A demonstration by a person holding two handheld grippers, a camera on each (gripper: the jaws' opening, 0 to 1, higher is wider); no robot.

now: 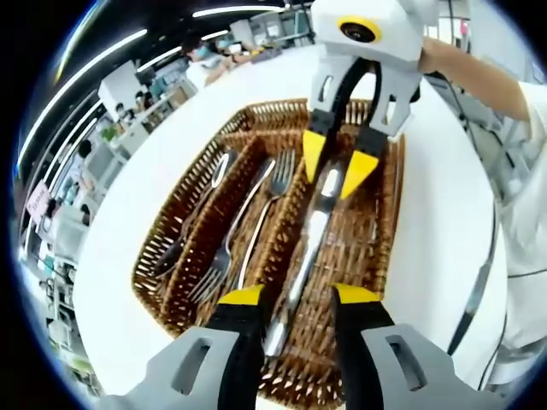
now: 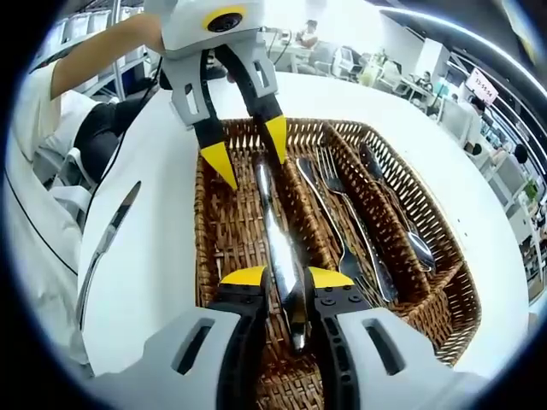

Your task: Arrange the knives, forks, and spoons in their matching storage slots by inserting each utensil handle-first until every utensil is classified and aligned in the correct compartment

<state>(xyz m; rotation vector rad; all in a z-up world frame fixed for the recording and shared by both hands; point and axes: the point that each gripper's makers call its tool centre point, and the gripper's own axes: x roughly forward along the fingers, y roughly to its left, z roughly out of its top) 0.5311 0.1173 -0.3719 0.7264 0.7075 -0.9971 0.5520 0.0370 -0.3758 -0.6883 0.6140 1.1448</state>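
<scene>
— So, where is the knife (image 1: 308,248) at this moment?

— It lies along the wide compartment of the wicker tray (image 1: 376,256), which stands on the white counter (image 1: 444,248). Both claws are at it, one at each end.

— How is the left claw (image 1: 295,295) standing?

— In the left gripper view its yellow-tipped jaws are on both sides of the knife's end, narrow, but I cannot tell if they really press it. In the right gripper view the right claw (image 2: 287,278) is closed on the knife, the steel passing between the jaws.

— And the other utensils?

— Two forks (image 2: 355,231) lie in the middle compartment, and spoons (image 2: 397,213) in the narrow outer one. One more knife (image 2: 107,239) lies on the counter just beside the tray, near the person's white sleeve (image 2: 34,196).
</scene>
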